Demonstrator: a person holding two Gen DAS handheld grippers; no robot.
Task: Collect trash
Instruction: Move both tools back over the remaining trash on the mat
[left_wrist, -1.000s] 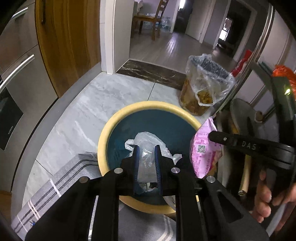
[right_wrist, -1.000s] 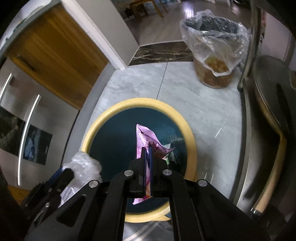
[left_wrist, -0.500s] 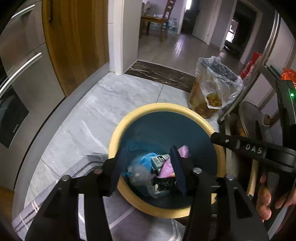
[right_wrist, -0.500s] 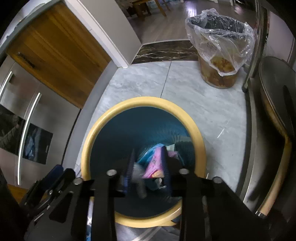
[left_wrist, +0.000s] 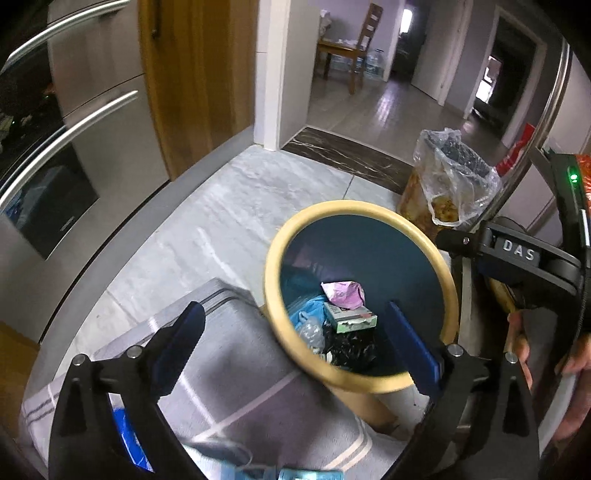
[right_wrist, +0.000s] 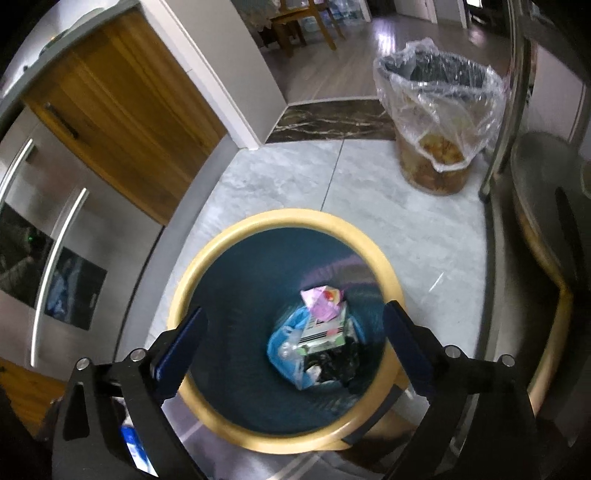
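White letters "DAS" stand on the black right gripper body, seen at the left view's right edge; nothing else is legible.

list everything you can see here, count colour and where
bin: 1, yellow rim, dark teal inside, on the floor below both grippers
pink wrapper: 1, pink, top of the pile in the bin
small carton: 1, green and white, in the bin under the wrapper
blue bag: 1, blue, in the bin
black bag: 1, black, in the bin
lined basket: 1, clear liner, food scraps inside, by the doorway
striped cloth: 1, grey with white lines, beside the bin
chair: 1, wooden, far room
left gripper: 1, black with blue pads, open
right gripper: 1, same, open over the bin
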